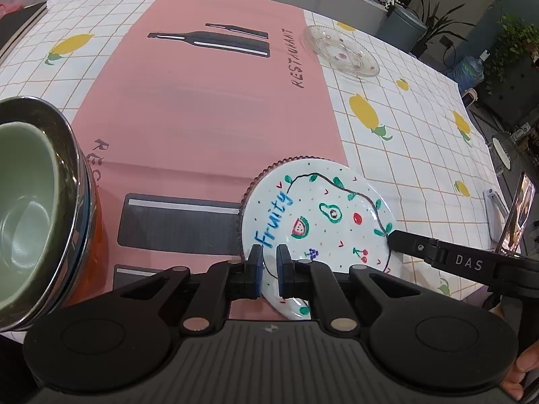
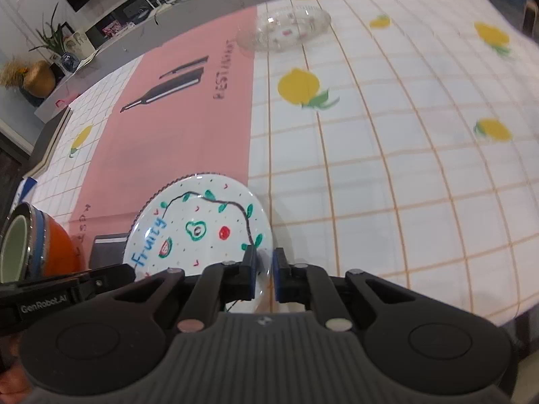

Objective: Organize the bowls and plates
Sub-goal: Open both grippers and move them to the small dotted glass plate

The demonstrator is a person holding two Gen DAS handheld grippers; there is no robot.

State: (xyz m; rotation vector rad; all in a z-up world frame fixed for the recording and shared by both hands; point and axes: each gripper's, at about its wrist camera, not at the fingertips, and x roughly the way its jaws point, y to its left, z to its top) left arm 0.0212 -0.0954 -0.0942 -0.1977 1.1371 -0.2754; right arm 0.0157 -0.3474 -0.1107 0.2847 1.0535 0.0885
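Note:
A white plate [image 1: 320,215] painted with fruit and the word "Fruity" lies near the table's front edge, on top of a plate with a beaded rim [image 1: 247,195] that shows only along its left side. My left gripper [image 1: 269,269] is shut on the white plate's near rim. My right gripper [image 2: 265,269] is shut on the same plate [image 2: 198,229] at its right rim, and one of its fingers [image 1: 404,242] reaches in from the right in the left wrist view. A clear glass plate [image 1: 340,50] [image 2: 286,28] rests at the far side of the table.
A nested stack of bowls [image 1: 37,202] [image 2: 23,245], green inside steel, blue and orange, stands at the left. A pink placemat [image 1: 209,107] covers the checked lemon tablecloth [image 2: 387,151]. A phone on a stand [image 1: 518,215] stands at the table's right edge. A hand [image 1: 518,380] shows at the lower right.

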